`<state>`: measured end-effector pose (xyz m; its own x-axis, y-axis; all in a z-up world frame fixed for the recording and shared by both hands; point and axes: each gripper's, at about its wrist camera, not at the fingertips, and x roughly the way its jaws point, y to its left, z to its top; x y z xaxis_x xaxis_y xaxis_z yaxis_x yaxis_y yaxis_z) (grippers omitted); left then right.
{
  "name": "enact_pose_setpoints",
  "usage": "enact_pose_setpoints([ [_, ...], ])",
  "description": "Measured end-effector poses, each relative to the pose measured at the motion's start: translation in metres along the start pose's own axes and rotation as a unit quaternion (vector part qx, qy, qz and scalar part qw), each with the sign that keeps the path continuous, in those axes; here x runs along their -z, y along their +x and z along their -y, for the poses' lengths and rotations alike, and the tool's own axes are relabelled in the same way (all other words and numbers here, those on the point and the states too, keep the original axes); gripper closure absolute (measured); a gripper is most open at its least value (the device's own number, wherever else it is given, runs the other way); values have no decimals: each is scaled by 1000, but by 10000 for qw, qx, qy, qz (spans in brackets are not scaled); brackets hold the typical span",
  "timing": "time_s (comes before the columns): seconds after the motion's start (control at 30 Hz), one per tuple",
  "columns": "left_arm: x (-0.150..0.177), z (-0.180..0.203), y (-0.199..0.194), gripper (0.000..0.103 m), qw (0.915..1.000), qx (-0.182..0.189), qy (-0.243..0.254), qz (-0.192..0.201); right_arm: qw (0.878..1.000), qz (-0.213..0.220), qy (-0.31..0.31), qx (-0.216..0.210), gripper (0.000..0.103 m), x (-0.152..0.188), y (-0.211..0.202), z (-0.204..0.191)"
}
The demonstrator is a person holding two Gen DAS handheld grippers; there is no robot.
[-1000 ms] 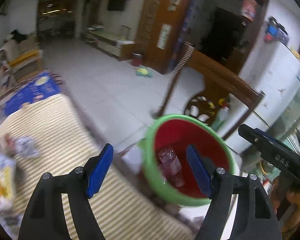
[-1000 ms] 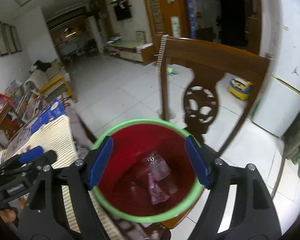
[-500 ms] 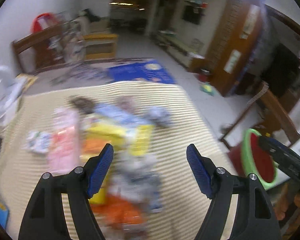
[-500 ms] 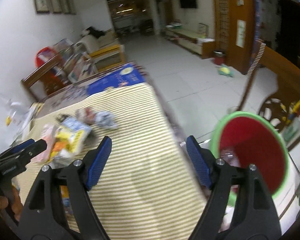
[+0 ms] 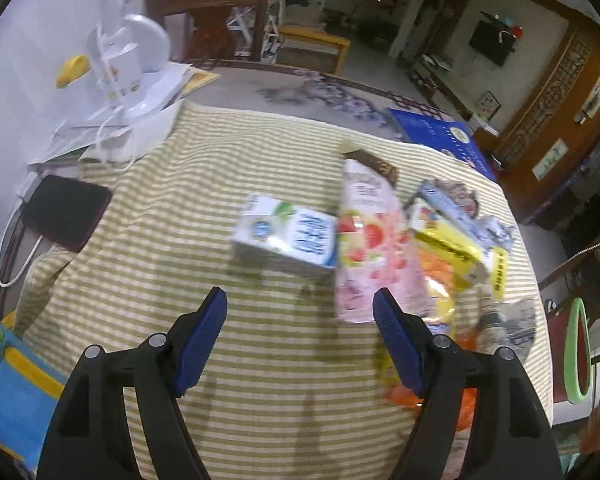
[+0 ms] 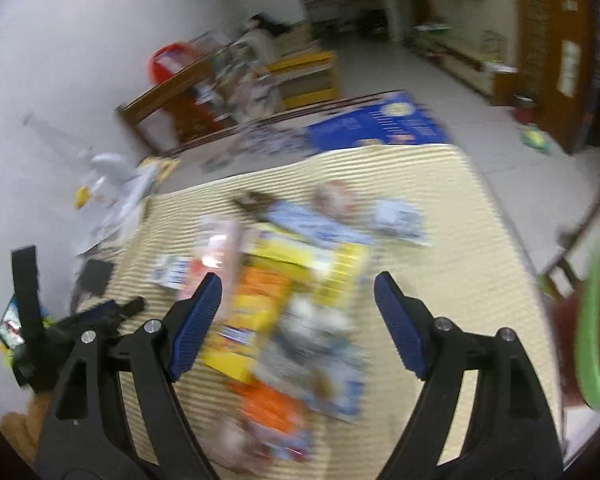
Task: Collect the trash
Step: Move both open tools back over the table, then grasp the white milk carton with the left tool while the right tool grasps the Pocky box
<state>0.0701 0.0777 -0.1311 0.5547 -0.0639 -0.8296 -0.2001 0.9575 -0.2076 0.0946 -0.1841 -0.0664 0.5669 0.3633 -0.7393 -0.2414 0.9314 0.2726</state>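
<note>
Risk notes, near to far; left gripper hangs with jaws spread and nothing between them, over bare green-and-cream striped tablecloth; right gripper, jaws just opening wider, is likewise unloaded above the heap of crumpled coloured wrappers. Beyond lie a white-and-blue drink carton and a pink strawberry-print pouch, touching. Likely failures: pads pinching cloth with a wrapper; slick pouch slipping; both grippers colliding over one pile. Green-rimmed red bucket sits off the table's right edge; a far carry could spill.
</note>
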Motion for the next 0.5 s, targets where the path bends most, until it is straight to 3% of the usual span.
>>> enact_pose_setpoints([
  [0.2, -2, -36, 6, 31, 9991, 31, -422, -7, 9940, -885, -639, -17, 26, -12, 95, -66],
  [0.5, -10, -65, 27, 30, 9961, 131, -866, -113, 9804, -1818, -741, 161, 20, 8, 166, -83],
])
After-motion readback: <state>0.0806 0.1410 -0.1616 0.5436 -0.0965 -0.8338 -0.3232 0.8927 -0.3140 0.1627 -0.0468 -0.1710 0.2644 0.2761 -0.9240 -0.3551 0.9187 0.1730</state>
